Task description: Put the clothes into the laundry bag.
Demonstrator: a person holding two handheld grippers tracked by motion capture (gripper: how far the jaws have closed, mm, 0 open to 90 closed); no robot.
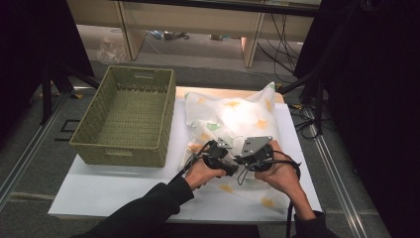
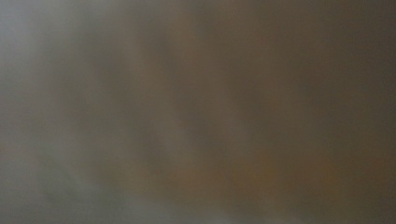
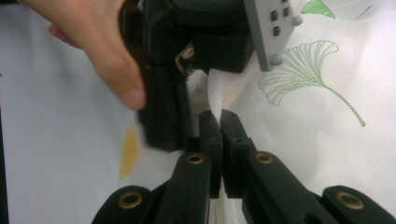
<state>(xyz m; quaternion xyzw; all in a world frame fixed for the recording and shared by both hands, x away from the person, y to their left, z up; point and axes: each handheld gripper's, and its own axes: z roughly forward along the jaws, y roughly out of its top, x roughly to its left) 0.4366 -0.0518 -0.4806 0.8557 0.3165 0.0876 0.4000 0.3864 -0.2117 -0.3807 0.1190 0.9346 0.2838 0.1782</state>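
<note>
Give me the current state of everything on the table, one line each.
Cloth: white with a leaf print, crumpled on the table right of the basket, one fold pinched.
Basket: upright, nothing inside.
Right gripper: shut on a fold of the cloth.
Left gripper: down at the cloth close beside the right gripper; jaw state unclear, its own view is a blur.
Table: white top, bearing basket and cloth.

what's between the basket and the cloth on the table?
Bare white tabletop: in the high view a narrow strip separates the woven basket from the leaf-print cloth; nothing lies on it.
</note>
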